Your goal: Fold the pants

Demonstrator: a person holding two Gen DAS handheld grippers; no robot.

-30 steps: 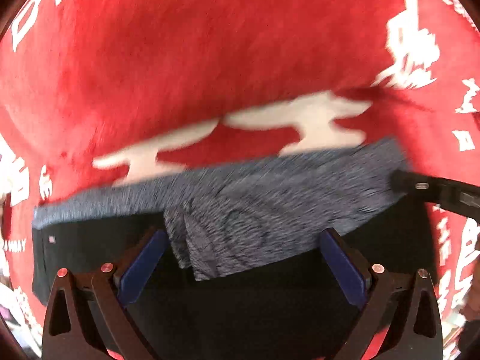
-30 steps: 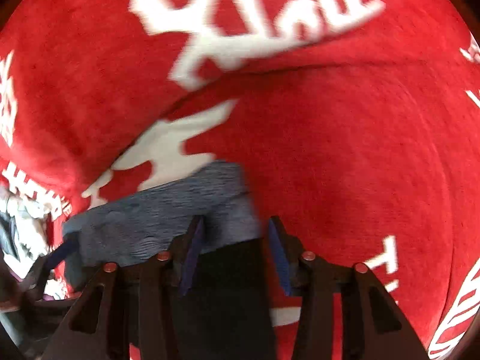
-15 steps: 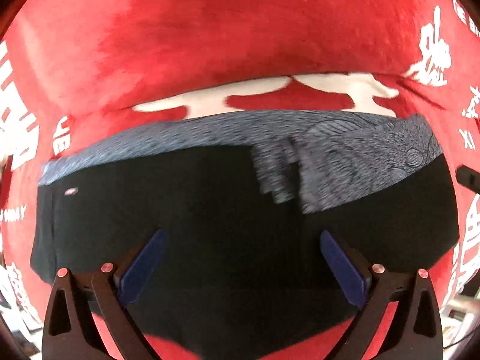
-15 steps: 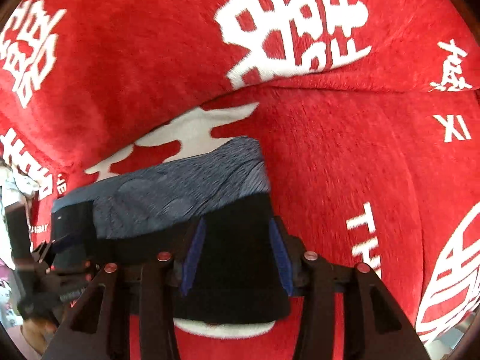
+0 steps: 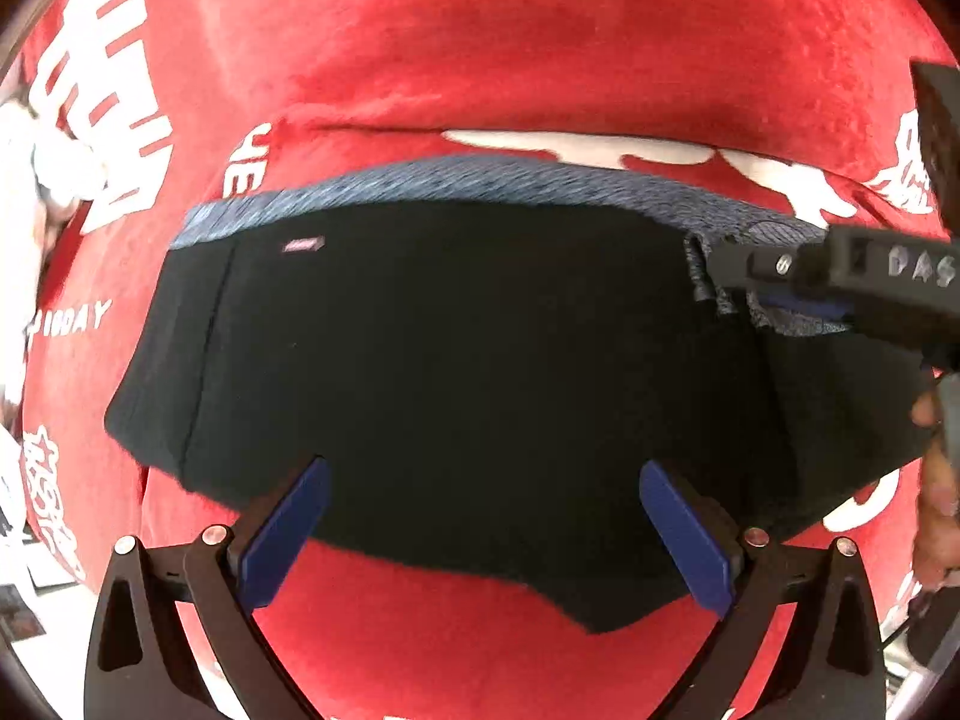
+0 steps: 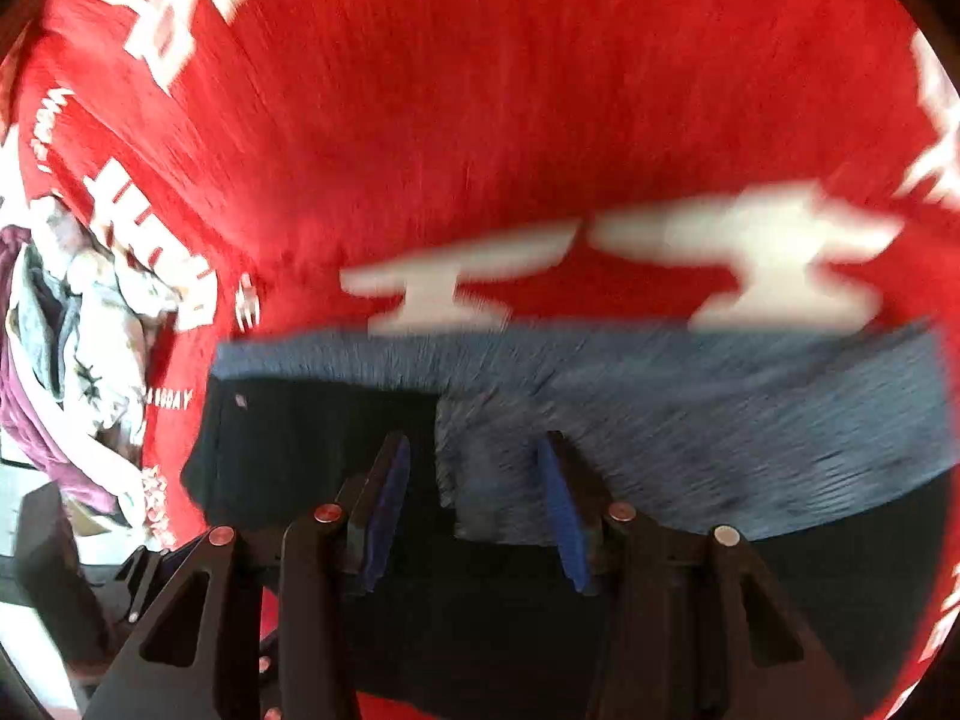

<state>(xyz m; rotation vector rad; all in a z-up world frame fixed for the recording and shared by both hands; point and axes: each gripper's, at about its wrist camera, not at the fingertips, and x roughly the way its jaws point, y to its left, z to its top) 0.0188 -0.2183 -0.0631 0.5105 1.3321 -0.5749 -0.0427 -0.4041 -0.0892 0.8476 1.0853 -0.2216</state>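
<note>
**Black pants on red printed cloth**

A red cloth [image 5: 480, 48] with white characters covers the surface. Nearest, my left gripper [image 5: 480, 516] hangs spread wide above the pants [image 5: 456, 360]. Farther, my right gripper [image 6: 474, 498] stands parted around their grey-blue waistband [image 6: 690, 420].

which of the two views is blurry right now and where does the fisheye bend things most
Right wrist view: strong motion blur smears the white lettering on the red blanket and the grey waistband of the pants. Left wrist view: mostly sharp, the black pants have crisp edges, though the waistband bows upward and the frame corners go dark from the fisheye.
</note>
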